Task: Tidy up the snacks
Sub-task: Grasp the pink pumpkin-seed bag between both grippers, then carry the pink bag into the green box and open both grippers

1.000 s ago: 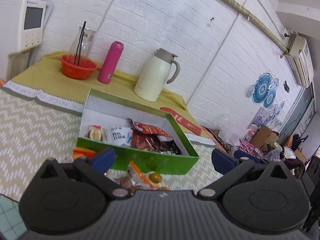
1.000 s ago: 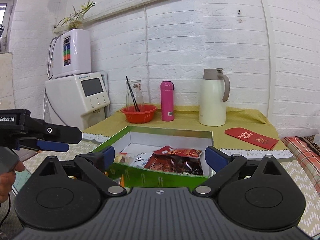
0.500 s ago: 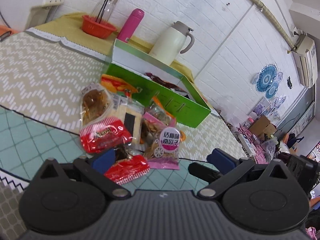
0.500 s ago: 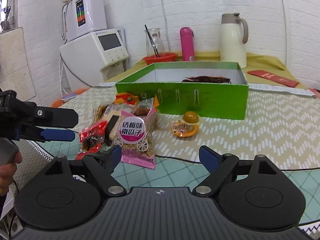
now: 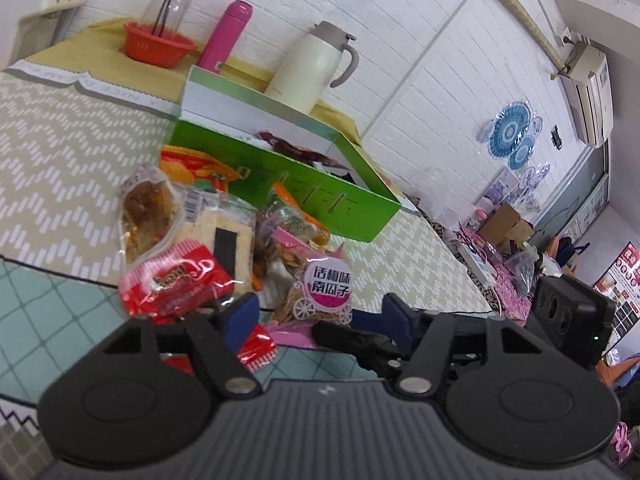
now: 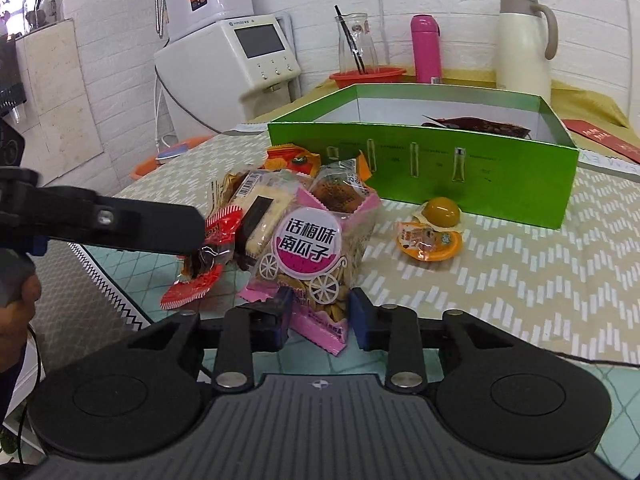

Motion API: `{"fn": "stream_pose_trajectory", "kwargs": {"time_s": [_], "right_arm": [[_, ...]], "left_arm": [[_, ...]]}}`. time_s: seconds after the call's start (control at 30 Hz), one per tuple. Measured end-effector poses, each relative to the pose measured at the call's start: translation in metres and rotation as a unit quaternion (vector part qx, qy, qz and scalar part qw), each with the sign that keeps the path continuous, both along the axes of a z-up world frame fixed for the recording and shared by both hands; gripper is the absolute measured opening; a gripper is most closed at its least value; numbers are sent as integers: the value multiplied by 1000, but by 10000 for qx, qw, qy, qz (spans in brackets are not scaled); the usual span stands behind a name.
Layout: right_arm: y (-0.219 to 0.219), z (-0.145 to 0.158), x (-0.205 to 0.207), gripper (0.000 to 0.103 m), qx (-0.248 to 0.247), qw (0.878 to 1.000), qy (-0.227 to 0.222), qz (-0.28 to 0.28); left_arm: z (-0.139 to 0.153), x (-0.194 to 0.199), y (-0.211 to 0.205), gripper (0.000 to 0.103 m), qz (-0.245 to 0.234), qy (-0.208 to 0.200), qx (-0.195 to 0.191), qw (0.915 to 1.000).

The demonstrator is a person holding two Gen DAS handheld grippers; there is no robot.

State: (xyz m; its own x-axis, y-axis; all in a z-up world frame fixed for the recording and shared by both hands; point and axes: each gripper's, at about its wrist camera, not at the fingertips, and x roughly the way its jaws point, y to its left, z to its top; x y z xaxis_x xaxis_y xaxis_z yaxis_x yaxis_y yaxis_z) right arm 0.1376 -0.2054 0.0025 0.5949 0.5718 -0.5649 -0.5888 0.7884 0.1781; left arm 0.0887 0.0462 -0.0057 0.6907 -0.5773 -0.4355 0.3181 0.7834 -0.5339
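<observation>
1. Centre stage: the pink seed bag point(image 6: 310, 264) lies at the near edge of the snack pile point(image 6: 276, 216), on the table point(image 6: 500, 280) in front of the green box point(image 6: 420, 168). Its round label carries four large Chinese characters over a white carriage drawing.

2. The right gripper point(image 6: 318, 316) has the bag's lower end between its blue pads, and its jaws have just been closing. There looks to be a sliver of gap on each side, so I judge them not yet clamped.

3. The left gripper point(image 5: 316, 316) sits low beside the small red packet point(image 5: 256, 348). Its jaws have just been closing too, but they stand apart with nothing pinched between them. In the right wrist view one black finger point(image 6: 132, 224) reaches over the red-wrapped sweets at the pile's left side.

4. This looks like the pick step: each hand going for a snack. Next the pads need to bite firmly on the crinkly wrappers, then lift clear of the pile and carry over the box's front wall.

5. The box already holds a dark red packet point(image 6: 476, 125). An orange jelly cup point(image 6: 434, 228) sits alone just before the box.

6. Further out: the red packet point(image 5: 176, 284) shows gold lettering, too warped to read. The white dispenser point(image 6: 244, 52) bears a small brand mark, too fine to make out.
</observation>
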Motion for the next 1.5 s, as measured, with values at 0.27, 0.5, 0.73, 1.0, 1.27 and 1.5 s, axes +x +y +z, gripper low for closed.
{"fn": "stream_pose_trajectory", "kwargs": {"time_s": [0.27, 0.5, 0.73, 1.0, 1.27, 1.5], "right_arm": [[-28, -1, -17, 56, 135, 9990, 114, -403], [-30, -1, -17, 68, 300, 9982, 220, -465], [-30, -3, -19, 53, 329, 9978, 169, -549], [-30, 21, -26, 36, 419, 9969, -286, -600], [-10, 64, 4, 36, 433, 9932, -996, -413], [9, 68, 53, 36, 853, 9907, -909, -545]], "left_arm": [[-17, 27, -33, 44, -449, 309, 317, 9980], [-18, 32, -40, 44, -525, 354, 345, 9974], [-22, 33, -41, 30, -536, 391, 372, 9971], [10, 18, -37, 22, -372, -45, 327, 9988], [59, 41, -21, 22, -93, -700, 386, 9968], [71, 94, -4, 21, 163, -649, 443, 9968]]}}
